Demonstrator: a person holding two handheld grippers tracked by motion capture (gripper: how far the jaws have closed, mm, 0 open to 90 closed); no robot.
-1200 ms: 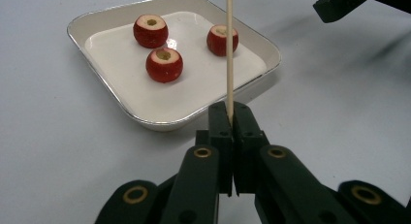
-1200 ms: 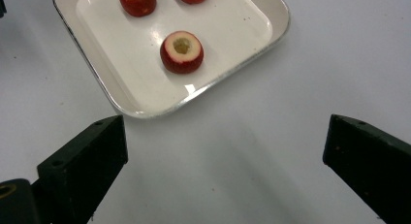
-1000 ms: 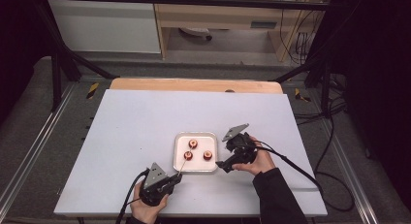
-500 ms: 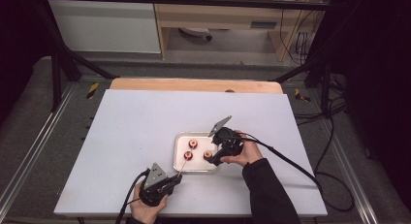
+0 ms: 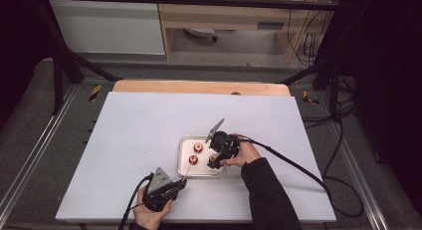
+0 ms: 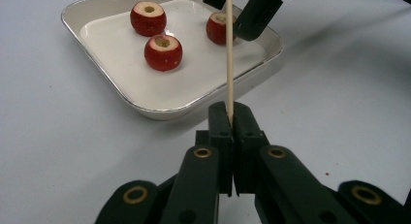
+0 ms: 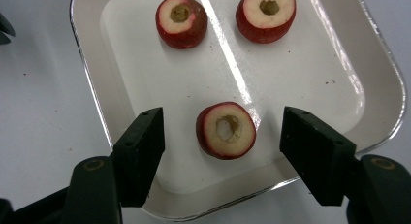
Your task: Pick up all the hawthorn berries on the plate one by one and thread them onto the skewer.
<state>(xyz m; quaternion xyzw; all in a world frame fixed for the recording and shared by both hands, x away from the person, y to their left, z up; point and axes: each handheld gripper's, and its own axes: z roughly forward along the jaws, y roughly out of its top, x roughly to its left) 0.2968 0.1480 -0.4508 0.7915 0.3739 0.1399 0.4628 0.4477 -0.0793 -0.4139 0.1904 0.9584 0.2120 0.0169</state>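
A white tray (image 5: pixel 201 169) near the table's front holds three cored red fruits. My left gripper (image 6: pixel 230 118) is shut on a thin wooden skewer (image 6: pixel 229 49) that stands up from its jaws toward the tray; it rests at the front edge (image 5: pixel 179 182). My right gripper (image 7: pixel 223 133) hangs over the tray's right side (image 5: pixel 214 162), open. Its jaws have just been closing and now stand either side of one fruit (image 7: pixel 226 131) with a gap on both sides. The other two fruits (image 7: pixel 181 21) (image 7: pixel 265 14) lie farther in.
The tray's raised rim (image 7: pixel 92 78) runs close under the right gripper's left jaw. White tabletop (image 5: pixel 149 125) surrounds the tray. A wooden strip (image 5: pixel 199 86) borders the far edge, and a black cable (image 5: pixel 298 170) trails right from the right gripper.
The right gripper has moved left from beside the tray to over it, sinking slightly, and its jaws have narrowed around one fruit. The left gripper and skewer have stayed put.
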